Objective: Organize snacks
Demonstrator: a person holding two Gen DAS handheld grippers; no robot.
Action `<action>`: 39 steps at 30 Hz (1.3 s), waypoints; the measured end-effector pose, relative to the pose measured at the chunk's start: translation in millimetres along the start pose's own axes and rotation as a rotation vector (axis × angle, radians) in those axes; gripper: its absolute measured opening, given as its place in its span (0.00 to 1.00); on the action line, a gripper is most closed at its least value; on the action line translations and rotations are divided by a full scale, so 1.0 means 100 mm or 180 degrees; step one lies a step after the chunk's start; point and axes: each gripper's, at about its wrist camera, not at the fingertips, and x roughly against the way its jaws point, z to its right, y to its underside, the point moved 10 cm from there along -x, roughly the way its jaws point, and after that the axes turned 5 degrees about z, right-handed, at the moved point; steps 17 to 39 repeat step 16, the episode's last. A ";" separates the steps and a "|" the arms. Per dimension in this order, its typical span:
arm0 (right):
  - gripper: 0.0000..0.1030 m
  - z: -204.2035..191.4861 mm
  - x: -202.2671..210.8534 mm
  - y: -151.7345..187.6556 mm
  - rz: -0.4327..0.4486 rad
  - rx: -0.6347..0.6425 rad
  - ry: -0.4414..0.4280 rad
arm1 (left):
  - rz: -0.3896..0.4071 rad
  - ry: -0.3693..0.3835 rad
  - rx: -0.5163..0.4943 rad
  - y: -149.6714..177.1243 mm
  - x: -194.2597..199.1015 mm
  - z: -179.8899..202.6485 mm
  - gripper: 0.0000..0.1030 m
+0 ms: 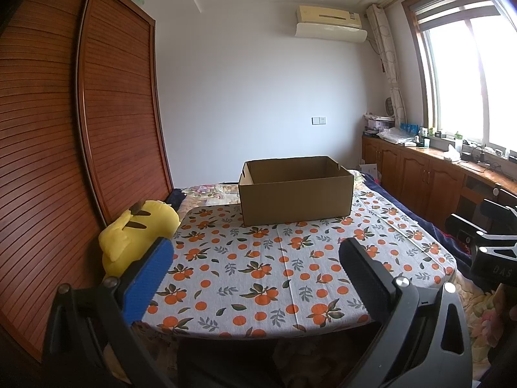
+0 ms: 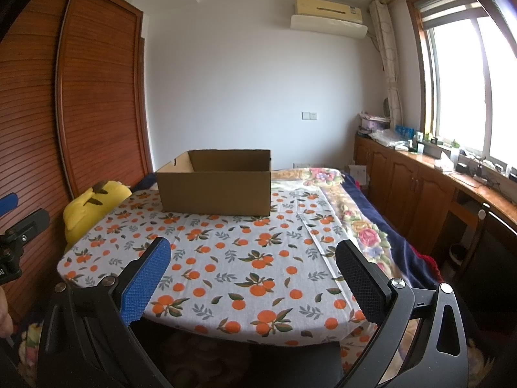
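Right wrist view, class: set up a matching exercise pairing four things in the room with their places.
Things:
1. box
2. plush toy
3. air conditioner
4. tissue box

Places:
A. high on the far wall
B. far end of the orange-print cloth
C. on the counter under the window
D. wedged between cloth edge and wardrobe

Pairs: 1-B, 2-D, 3-A, 4-C

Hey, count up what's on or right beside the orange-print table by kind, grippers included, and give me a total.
Cardboard box: 1
Yellow plush toy: 1
Grippers: 2, left gripper and right gripper, both open and empty
Snacks: 0 visible
Total: 4
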 end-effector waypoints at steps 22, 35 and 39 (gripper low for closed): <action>1.00 0.00 0.00 0.00 0.0000 0.0003 0.0005 | 0.0002 0.0000 -0.0003 0.00 0.00 0.00 1.00; 1.00 0.00 0.00 0.00 0.0000 0.0003 0.0005 | 0.0002 0.0000 -0.0003 0.00 0.00 0.00 1.00; 1.00 0.00 0.00 0.00 0.0000 0.0003 0.0005 | 0.0002 0.0000 -0.0003 0.00 0.00 0.00 1.00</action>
